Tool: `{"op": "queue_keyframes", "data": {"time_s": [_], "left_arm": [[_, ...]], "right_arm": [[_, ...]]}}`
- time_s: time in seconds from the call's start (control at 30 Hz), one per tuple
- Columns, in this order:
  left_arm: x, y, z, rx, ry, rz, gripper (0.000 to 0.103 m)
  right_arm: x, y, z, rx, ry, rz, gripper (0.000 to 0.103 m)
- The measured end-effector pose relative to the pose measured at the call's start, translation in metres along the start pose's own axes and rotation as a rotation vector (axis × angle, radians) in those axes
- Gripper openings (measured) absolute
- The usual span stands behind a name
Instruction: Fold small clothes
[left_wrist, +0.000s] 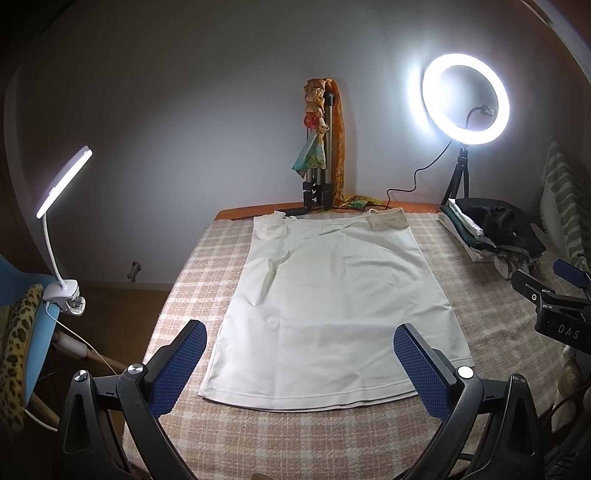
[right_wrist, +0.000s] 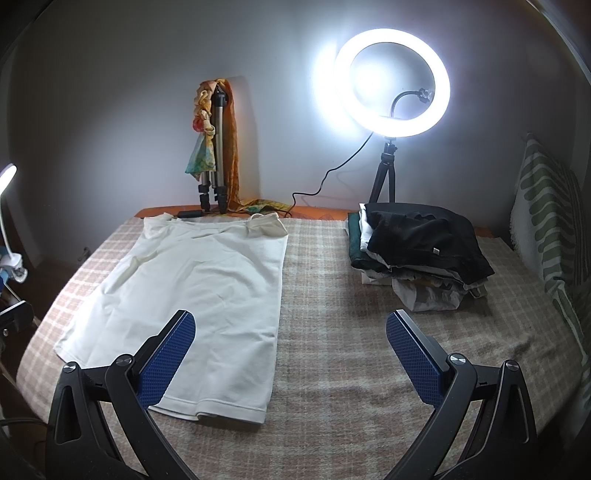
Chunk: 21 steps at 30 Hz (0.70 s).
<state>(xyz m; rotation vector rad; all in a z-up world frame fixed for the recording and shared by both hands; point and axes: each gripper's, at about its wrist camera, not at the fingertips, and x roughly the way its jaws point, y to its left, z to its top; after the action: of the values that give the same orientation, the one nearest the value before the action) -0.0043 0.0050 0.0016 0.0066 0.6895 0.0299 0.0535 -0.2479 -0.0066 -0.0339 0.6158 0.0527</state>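
Observation:
A cream white top (left_wrist: 332, 295) lies flat on the checked blanket (left_wrist: 199, 280), hem toward me, straps at the far end. My left gripper (left_wrist: 301, 349) is open and empty, hovering above the hem with a finger on each side of the garment. In the right wrist view the same top (right_wrist: 199, 295) lies to the left. My right gripper (right_wrist: 291, 334) is open and empty, above the blanket (right_wrist: 351, 332) just right of the top's edge. The right gripper also shows at the right edge of the left wrist view (left_wrist: 554, 295).
A pile of folded clothes (right_wrist: 417, 251) sits at the back right, also seen in the left wrist view (left_wrist: 491, 232). A lit ring light (right_wrist: 391, 85) on a small tripod and a folded tripod draped with scarves (right_wrist: 214, 147) stand at the back. A clip lamp (left_wrist: 62, 181) is on the left.

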Motion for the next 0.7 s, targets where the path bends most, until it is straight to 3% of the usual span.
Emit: {"op": "queue_keyframes", "data": {"time_s": [0.2, 0.47, 0.6, 0.7], "left_arm": [[0.003, 0.002, -0.001, -0.006, 0.009, 0.007, 0.102], [0.013, 0.018, -0.006, -0.029, 0.055, -0.001, 0.094], [0.02, 0.036, -0.014, -0.083, 0.07, -0.073, 0.085], [0.025, 0.053, -0.02, -0.137, 0.074, -0.115, 0.08]], "right_arm": [[0.0, 0.001, 0.001, 0.001, -0.003, -0.004, 0.103], [0.006, 0.006, 0.004, -0.005, 0.014, 0.009, 0.103], [0.014, 0.015, 0.013, -0.027, 0.02, 0.038, 0.103], [0.02, 0.021, 0.022, -0.031, 0.024, 0.105, 0.103]]}}
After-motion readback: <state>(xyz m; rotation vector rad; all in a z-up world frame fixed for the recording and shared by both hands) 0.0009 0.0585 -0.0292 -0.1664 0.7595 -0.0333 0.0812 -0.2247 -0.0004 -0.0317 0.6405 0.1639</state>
